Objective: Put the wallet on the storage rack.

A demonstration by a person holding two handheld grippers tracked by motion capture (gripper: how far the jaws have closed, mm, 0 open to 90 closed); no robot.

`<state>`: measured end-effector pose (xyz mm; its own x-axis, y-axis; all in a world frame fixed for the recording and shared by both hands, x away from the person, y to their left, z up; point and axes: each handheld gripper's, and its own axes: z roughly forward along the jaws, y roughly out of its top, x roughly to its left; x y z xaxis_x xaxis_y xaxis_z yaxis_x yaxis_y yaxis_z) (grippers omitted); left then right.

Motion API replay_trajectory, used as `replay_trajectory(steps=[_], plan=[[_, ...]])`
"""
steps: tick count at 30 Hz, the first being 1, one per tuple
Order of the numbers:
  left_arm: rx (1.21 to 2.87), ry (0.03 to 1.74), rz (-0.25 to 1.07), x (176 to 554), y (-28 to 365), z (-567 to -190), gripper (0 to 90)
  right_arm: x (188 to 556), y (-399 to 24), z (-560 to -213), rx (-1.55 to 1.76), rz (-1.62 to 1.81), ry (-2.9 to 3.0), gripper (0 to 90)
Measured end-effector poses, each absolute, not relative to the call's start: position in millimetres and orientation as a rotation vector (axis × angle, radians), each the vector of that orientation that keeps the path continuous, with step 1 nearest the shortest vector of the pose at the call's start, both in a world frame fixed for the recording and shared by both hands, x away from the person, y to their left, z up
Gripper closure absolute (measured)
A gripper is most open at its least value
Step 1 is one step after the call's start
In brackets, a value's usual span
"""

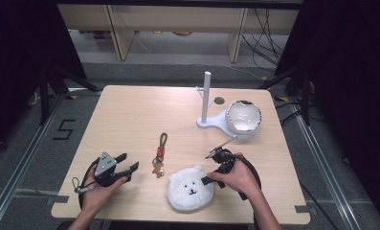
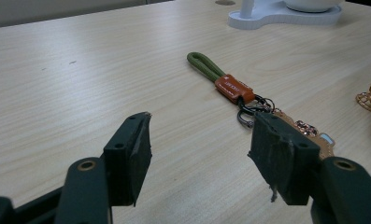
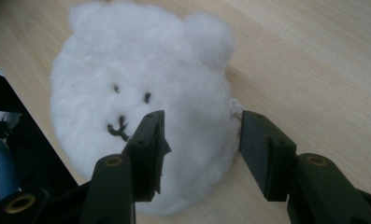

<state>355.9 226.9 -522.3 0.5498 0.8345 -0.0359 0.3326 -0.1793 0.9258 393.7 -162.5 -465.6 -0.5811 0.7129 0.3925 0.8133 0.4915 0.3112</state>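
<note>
Lying flat near the tabletop's [image 1: 130,110] front edge, the white bear plush [image 1: 190,188] is not yet gripped; the right tool [image 3: 199,140] is spread over it. The left tool [image 2: 199,158] is spread, empty, beside the keychain [image 2: 230,86]. Grasping is judged left to do.

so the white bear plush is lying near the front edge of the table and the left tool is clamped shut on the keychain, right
Not quite. The white bear plush does lie near the front edge of the table, but the left tool is open, not clamped on the keychain. The left gripper view shows its jaws spread apart, with the keychain lying free on the wood beyond them.
</note>
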Motion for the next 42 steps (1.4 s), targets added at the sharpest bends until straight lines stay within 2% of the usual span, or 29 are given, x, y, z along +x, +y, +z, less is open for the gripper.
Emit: replay_trajectory(steps=[16,18,20,24,25,26,31,42], plan=[[1.763,0.977,0.606,356,227,-522,37.6,406,-146,-476,-1.326,-0.496,-2.612,49.1],[1.762,0.979,0.602,356,227,-522,37.6,406,-145,-477,-1.293,-0.502,-2.632,52.1],[1.757,0.981,0.599,356,227,-522,37.7,406,-144,-479,-1.273,-0.482,-2.638,59.7],[1.759,0.983,0.6,356,228,-522,38.0,406,-142,-479,-1.289,-0.475,-2.629,65.9],[1.758,0.983,0.599,356,227,-522,38.0,404,-142,-478,-1.284,-0.508,-2.613,71.5],[1.758,0.984,0.598,356,227,-522,38.0,404,-142,-477,-1.288,-0.497,-2.613,73.0],[1.749,0.985,0.595,357,228,-522,38.0,396,-146,-473,-1.286,-0.564,-2.622,75.9],[1.75,0.979,0.601,357,227,-523,38.3,376,-159,-457,-1.302,-0.774,-2.632,76.5]])
